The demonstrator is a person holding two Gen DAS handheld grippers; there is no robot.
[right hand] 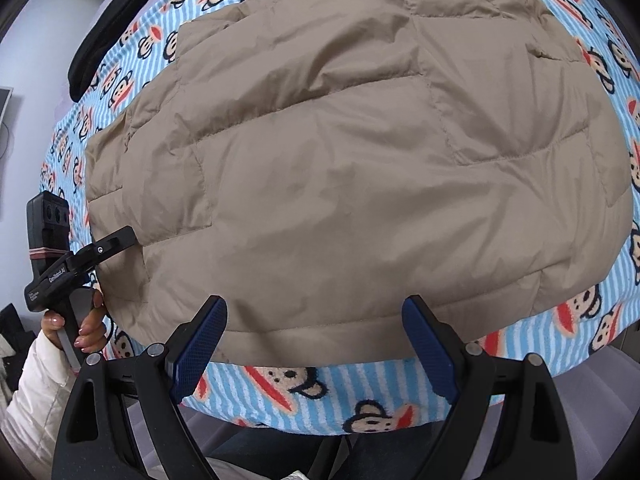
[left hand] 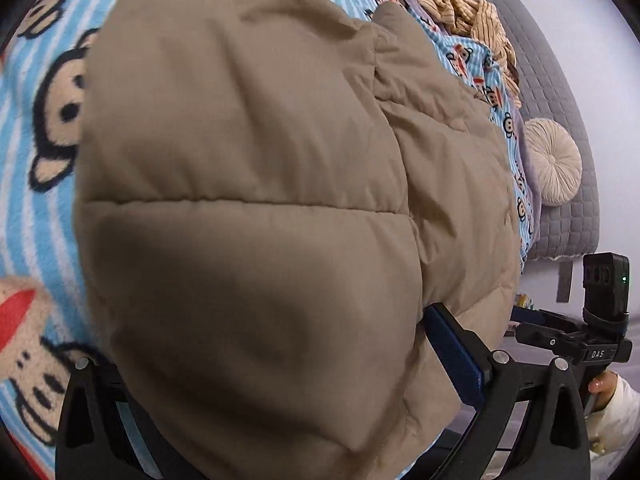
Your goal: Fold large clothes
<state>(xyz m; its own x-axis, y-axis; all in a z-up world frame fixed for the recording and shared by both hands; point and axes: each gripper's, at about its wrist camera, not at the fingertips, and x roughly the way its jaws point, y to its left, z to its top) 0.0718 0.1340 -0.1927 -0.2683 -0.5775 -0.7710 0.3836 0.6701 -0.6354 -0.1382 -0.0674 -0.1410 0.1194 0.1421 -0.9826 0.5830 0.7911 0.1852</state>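
Observation:
A large tan quilted puffer jacket (right hand: 352, 168) lies spread on a blue striped monkey-print blanket (right hand: 320, 396). In the left wrist view the jacket (left hand: 248, 208) fills the frame and covers my left gripper (left hand: 280, 368); only its right blue pad (left hand: 456, 356) shows, pressed against the fabric, the left finger is hidden. In the right wrist view my right gripper (right hand: 316, 344) is open, its two blue pads (right hand: 200, 344) straddling the jacket's near hem. The left gripper (right hand: 116, 242) shows at the jacket's left edge. The right gripper (left hand: 532, 316) shows at the jacket's right edge.
A grey quilted headboard (left hand: 560, 128) with a round cream cushion (left hand: 554, 162) and a striped beige garment (left hand: 460, 8) sit at the far end of the bed. A black item (right hand: 116, 28) lies on the blanket's far left edge.

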